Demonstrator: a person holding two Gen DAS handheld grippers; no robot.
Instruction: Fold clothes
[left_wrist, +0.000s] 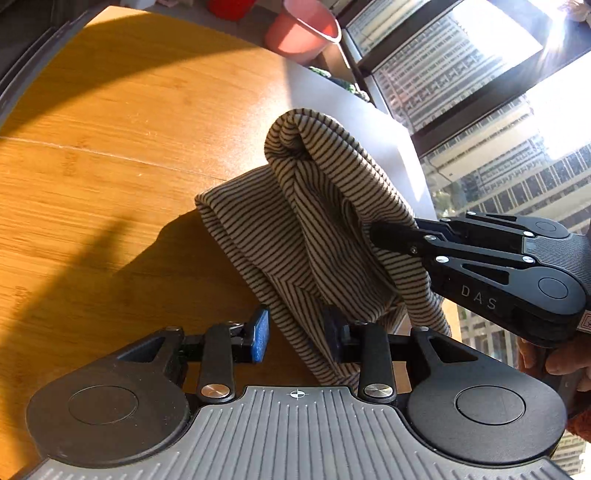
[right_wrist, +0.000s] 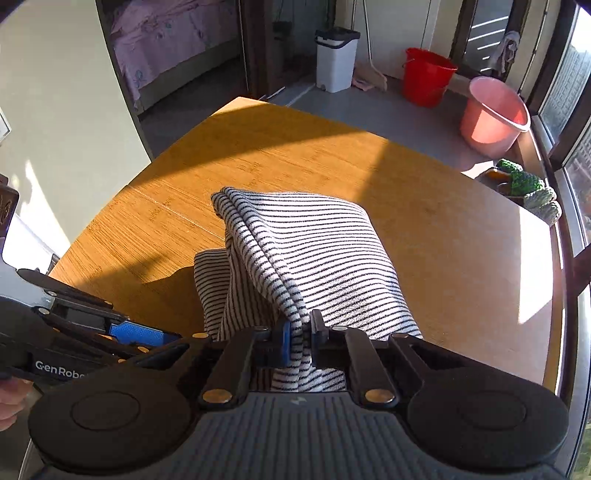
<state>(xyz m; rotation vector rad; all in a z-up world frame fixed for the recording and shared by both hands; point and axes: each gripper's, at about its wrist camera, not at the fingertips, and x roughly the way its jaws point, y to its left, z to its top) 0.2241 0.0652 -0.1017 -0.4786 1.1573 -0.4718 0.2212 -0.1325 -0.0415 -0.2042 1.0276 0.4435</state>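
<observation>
Where right gripper (right_wrist: 300, 334) clamps, striped garment (right_wrist: 310, 254) between.

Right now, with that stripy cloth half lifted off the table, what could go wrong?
The right gripper pinches only a thin bunch of the striped cloth, so the cloth might slip free. The left gripper stands open with the cloth between its fingers, unclamped, so the fold may sag. The cloth lies near the table edge and could slide off.

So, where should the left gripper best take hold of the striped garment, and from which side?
Probably the free layered edge of the striped garment hanging before the left gripper, approached from the near side: its jaws stand open there, while the right gripper already pinches the other edge.
</observation>
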